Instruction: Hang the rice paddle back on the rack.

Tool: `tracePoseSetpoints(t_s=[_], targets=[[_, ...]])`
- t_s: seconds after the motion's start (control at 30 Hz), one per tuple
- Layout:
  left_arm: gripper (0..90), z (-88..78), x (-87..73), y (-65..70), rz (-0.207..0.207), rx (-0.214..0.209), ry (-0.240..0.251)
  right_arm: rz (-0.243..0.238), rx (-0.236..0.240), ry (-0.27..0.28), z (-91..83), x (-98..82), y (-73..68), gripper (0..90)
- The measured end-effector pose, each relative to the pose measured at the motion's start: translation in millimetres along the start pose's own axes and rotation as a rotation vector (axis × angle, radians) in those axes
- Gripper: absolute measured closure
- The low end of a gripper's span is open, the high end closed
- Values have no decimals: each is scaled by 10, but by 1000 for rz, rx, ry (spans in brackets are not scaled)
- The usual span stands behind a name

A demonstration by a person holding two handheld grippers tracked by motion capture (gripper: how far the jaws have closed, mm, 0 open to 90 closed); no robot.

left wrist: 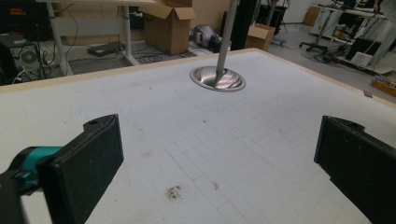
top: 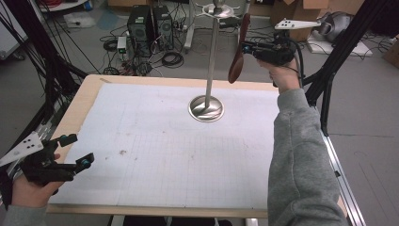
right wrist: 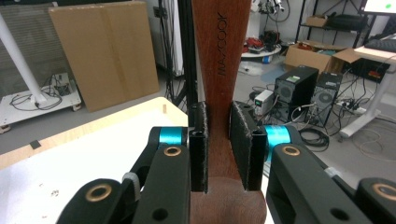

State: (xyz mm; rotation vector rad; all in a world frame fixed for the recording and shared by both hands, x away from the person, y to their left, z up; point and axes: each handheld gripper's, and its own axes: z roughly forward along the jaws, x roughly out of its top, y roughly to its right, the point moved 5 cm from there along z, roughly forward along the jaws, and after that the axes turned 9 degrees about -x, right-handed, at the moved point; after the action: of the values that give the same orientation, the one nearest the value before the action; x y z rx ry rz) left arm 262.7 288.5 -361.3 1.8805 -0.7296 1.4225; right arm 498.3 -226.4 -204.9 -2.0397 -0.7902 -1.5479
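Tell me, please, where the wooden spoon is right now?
In the high view the wooden spoon hangs clamped in the right tongs, above the table's far edge, right of the metal stand.

Table [top: 84, 101] – light wood top, its rim showing along the left, far and near edges. A white gridded mat [top: 164, 155] lies flat on it and covers nearly the whole surface; faint pencil-thin squares, a few small brown stains left of centre and near the front. On the mat, toward the far side and right of centre, sits a metal stand's round dished base [top: 206, 108] – shiny, flat on the mat, with a thin upright pole [top: 212, 61] rising from its middle. The left gripper view shows the same base [left wrist: 217, 79] at the far end of the mat.
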Motion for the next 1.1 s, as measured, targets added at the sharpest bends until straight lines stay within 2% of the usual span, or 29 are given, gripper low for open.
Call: tracePoseSetpoints(t_s=[0.2,0.57,1.1], targets=[[18,-4,24,27,10,-2,2,11,-1,19,15,24,-5,772],[18,-24,19,12,7,5,1,10,-2,9,61,31,6,772],[18,-40,10,-4,3,12,2,6,9,21,113,43,-24,772]])
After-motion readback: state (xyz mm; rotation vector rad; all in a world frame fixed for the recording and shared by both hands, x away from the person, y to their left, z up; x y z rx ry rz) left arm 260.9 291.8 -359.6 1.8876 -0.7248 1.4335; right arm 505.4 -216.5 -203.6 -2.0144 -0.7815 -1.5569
